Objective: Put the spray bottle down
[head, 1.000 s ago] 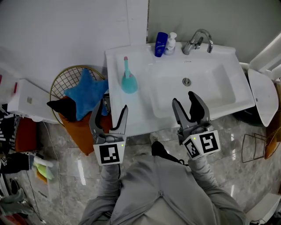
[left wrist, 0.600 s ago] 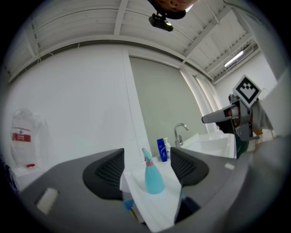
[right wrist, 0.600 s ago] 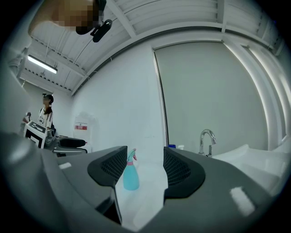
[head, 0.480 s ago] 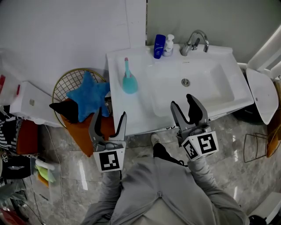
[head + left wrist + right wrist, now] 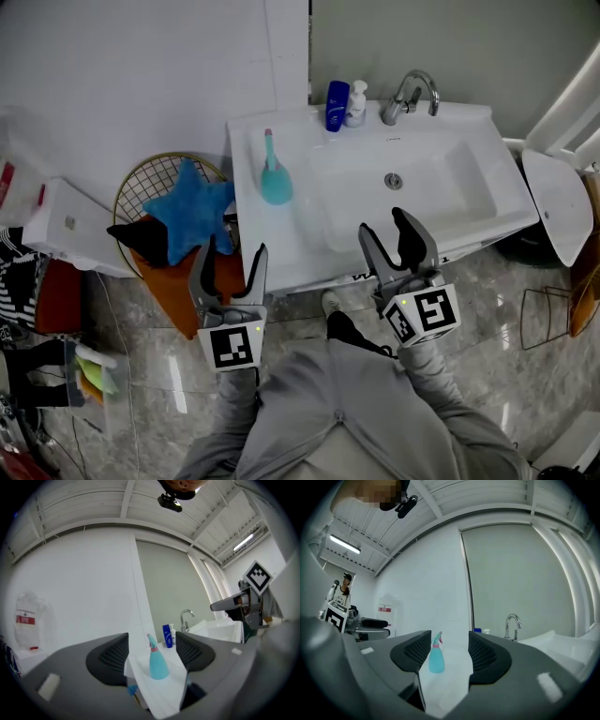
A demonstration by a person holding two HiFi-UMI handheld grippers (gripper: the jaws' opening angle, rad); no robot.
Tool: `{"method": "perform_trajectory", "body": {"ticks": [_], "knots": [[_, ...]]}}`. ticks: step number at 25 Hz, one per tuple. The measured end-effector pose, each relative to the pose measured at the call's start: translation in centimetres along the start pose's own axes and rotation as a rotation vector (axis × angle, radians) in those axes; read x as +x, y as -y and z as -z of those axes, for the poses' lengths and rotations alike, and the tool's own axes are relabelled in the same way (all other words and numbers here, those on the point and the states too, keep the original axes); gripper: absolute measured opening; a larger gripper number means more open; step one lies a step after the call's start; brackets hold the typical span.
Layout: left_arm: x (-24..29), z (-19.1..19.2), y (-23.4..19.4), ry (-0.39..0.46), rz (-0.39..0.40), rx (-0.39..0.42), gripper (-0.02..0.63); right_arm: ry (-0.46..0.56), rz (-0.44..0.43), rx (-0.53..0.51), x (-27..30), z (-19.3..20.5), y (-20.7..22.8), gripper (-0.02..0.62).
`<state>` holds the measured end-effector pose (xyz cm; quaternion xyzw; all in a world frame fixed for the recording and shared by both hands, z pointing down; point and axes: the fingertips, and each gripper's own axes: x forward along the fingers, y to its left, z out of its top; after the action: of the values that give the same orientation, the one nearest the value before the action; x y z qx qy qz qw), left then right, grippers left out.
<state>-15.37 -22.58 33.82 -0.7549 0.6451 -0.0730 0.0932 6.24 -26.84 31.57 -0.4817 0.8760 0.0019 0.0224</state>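
A teal spray bottle (image 5: pixel 275 175) with a pink collar stands upright on the left ledge of the white washbasin (image 5: pixel 309 234), free of both grippers. It shows between the jaws in the left gripper view (image 5: pixel 157 662) and in the right gripper view (image 5: pixel 436 658), well beyond the fingertips. My left gripper (image 5: pixel 228 261) is open, held off the basin's front left corner over the floor. My right gripper (image 5: pixel 390 227) is open at the basin's front edge, nothing between its jaws.
A blue bottle (image 5: pixel 337 105), a small white pump bottle (image 5: pixel 355 103) and a chrome tap (image 5: pixel 406 92) stand at the basin's back. A wire basket (image 5: pixel 142 183) with a blue star cushion (image 5: pixel 187 212) sits left of the basin. A white box (image 5: pixel 61 225) lies further left.
Both grippers have drawn back a little from the basin toward the person, still open. The spray bottle has stayed standing on the ledge.
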Motion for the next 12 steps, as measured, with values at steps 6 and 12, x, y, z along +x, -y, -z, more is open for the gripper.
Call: {"method": "perform_trajectory", "body": {"ticks": [6,12], "knots": [[0.00,-0.11,-0.02,0.002,-0.003,-0.001,0.357,-0.004,0.001,-0.011,0.05,-0.05,0.05,0.249],[-0.05,0.02,-0.28,-0.001,-0.005,0.001,0.357,-0.001,0.001,-0.014,0.30,-0.05,-0.12,0.249]]}}
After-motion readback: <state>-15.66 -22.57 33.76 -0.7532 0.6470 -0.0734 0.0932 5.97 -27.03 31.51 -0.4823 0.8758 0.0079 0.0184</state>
